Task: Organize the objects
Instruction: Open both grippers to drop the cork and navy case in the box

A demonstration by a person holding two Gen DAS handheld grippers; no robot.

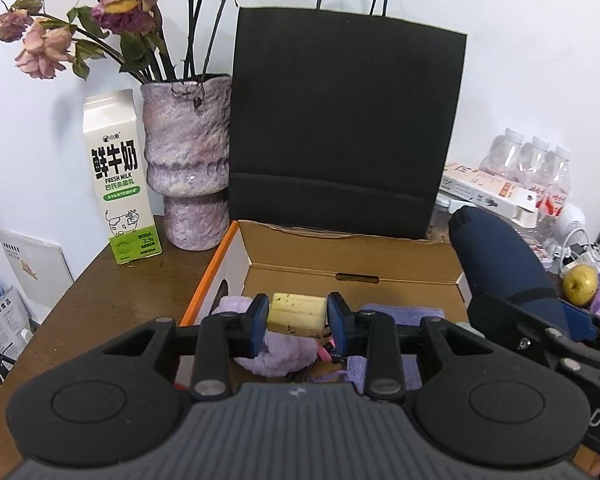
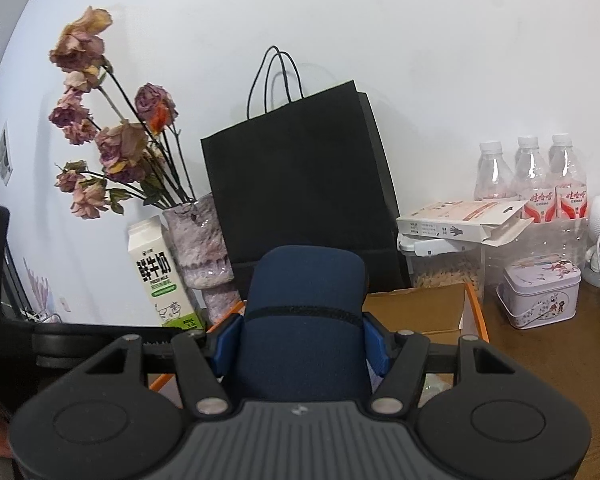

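Cork, pale and pitted, a short cylinder (image 1: 297, 315), was clamped between the blue pads of the left claw (image 1: 298, 317) above an open cardboard box (image 1: 352, 258) lined with fuzzy lilac cloth (image 1: 276, 354). A smooth navy fabric pouch (image 2: 304, 320), rounded at the top, was squeezed by the right claw (image 2: 302, 342). Only the right wrist view showed a patterned tin (image 2: 540, 294) on the wooden surface (image 2: 548, 356); only the left showed the box's inside.
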